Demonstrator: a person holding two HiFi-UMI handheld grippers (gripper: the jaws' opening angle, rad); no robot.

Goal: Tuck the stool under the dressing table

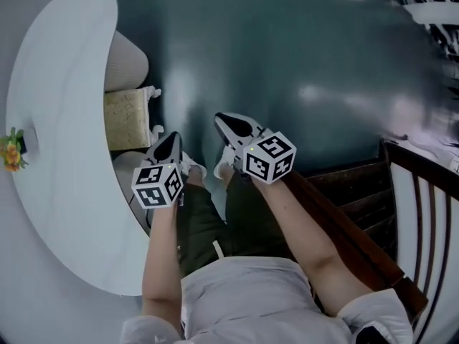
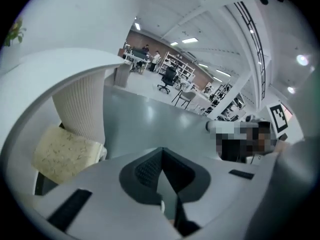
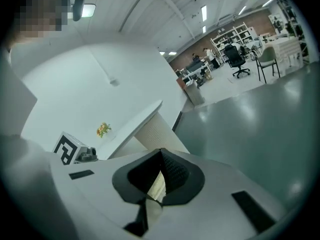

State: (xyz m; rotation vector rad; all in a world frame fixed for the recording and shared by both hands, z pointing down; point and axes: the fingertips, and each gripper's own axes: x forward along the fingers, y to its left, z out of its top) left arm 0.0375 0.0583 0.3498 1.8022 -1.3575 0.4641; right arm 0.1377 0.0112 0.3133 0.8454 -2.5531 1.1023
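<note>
The stool, with its cream patterned cushion, sits tucked under the white crescent desk, ahead and left of the left gripper's fingers and beside the desk's ribbed pedestal. Those fingers are pressed together with nothing between them. The right gripper's fingers are likewise closed and empty, just to the right of the left pair, both held above the person's lap.

A small orange flower sprig stands on the desk, far left of the fingers. The floor beyond them is glossy dark teal. Dark wooden slatted furniture stands to the right.

Only the gripper views show a bright open office with rolling chairs and shelving far ahead. The cubes carry black-and-white square markers.
</note>
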